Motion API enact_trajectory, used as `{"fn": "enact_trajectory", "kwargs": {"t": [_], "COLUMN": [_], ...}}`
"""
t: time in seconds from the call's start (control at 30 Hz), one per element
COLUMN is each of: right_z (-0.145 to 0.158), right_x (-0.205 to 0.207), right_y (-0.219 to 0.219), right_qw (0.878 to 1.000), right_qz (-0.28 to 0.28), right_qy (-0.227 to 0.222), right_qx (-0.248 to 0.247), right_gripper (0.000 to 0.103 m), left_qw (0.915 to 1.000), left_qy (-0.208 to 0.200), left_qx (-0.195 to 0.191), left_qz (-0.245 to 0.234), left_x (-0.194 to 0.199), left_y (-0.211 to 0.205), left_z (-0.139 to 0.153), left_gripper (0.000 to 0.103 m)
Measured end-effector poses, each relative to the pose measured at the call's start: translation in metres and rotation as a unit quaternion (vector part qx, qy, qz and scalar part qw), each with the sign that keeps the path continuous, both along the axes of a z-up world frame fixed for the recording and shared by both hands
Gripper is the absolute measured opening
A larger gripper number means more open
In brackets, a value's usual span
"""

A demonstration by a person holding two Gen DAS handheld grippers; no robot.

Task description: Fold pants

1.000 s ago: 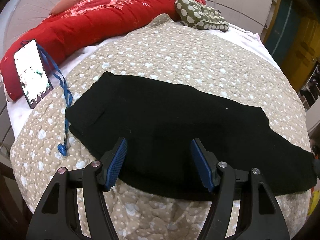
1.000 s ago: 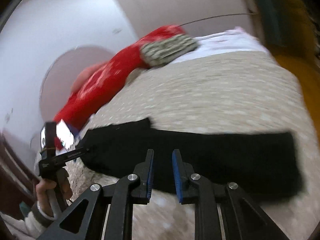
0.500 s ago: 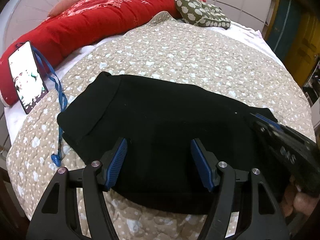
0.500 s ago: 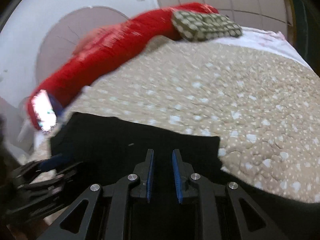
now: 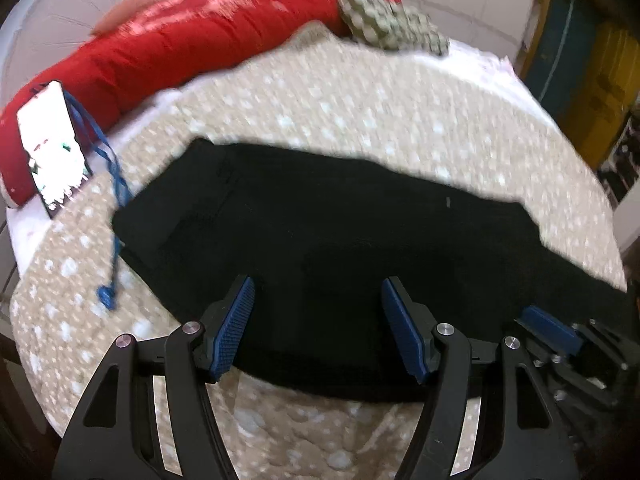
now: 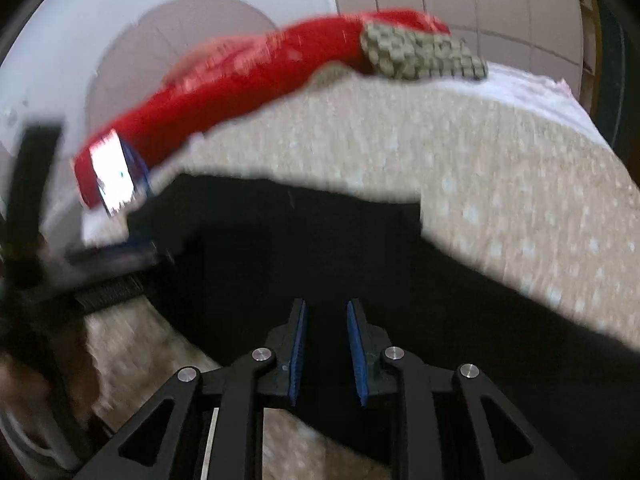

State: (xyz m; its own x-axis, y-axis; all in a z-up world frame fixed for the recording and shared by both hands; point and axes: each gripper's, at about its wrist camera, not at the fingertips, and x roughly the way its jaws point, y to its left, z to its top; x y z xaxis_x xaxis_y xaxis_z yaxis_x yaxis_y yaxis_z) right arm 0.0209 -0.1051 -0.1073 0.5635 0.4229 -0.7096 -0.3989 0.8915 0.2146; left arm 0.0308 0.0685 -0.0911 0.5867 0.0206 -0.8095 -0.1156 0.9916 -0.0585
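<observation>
Black pants (image 5: 320, 232) lie folded flat across a beige dotted quilt (image 5: 360, 112) on the bed. My left gripper (image 5: 318, 308) is wide open and empty, hovering over the near edge of the pants. My right gripper (image 6: 326, 320) has its jaws narrowly apart with black fabric between and under them; whether they pinch it cannot be told. The right gripper also shows at the lower right of the left wrist view (image 5: 556, 332). The pants fill the middle of the right wrist view (image 6: 300, 240). The left gripper appears blurred at the left there (image 6: 112, 256).
A red bolster (image 5: 180, 44) and a green patterned pillow (image 5: 392, 20) lie along the far side of the bed. A lit phone (image 5: 52, 148) with a blue lanyard (image 5: 112, 200) leans at the left. Both views are motion-blurred.
The right gripper moved in from the right over the pants toward the left gripper. The left view shifted slightly; the left jaws stayed open.
</observation>
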Motion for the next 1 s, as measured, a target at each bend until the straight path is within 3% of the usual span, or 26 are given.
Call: {"fn": "enact_trajectory", "kwargs": {"t": [0.1, 0.23, 0.33, 0.53, 0.7, 1.0], "right_z": [0.004, 0.019, 0.022, 0.005, -0.004, -0.012], "right_x": [-0.011, -0.026, -0.038, -0.050, -0.058, -0.067], "right_y": [-0.008, -0.031, -0.060, -0.109, -0.138, -0.170], "right_qw": [1.000, 1.000, 0.998, 0.993, 0.990, 0.985], "right_qz": [-0.006, -0.022, -0.051, -0.119, -0.141, -0.172], "right_qy": [-0.002, -0.018, -0.025, -0.011, -0.006, 0.010], "right_qx": [0.013, 0.006, 0.005, -0.005, -0.029, 0.002], "right_gripper": [0.020, 0.020, 0.021, 0.021, 0.021, 0.021], "left_qw": [0.9998, 0.9997, 0.9993, 0.9987, 0.9987, 0.9988], "left_qy": [-0.008, -0.018, -0.022, -0.010, -0.008, -0.007], "left_qx": [0.015, -0.012, -0.010, 0.001, 0.010, 0.011], "left_qz": [-0.008, -0.013, -0.028, -0.050, -0.049, -0.048], "left_x": [-0.006, -0.009, -0.009, -0.006, -0.005, -0.006], "left_y": [-0.007, -0.013, -0.027, -0.049, -0.054, -0.053], "left_z": [0.004, 0.016, 0.021, 0.009, 0.003, 0.003], "left_gripper": [0.066, 0.066, 0.066, 0.066, 0.066, 0.066]}}
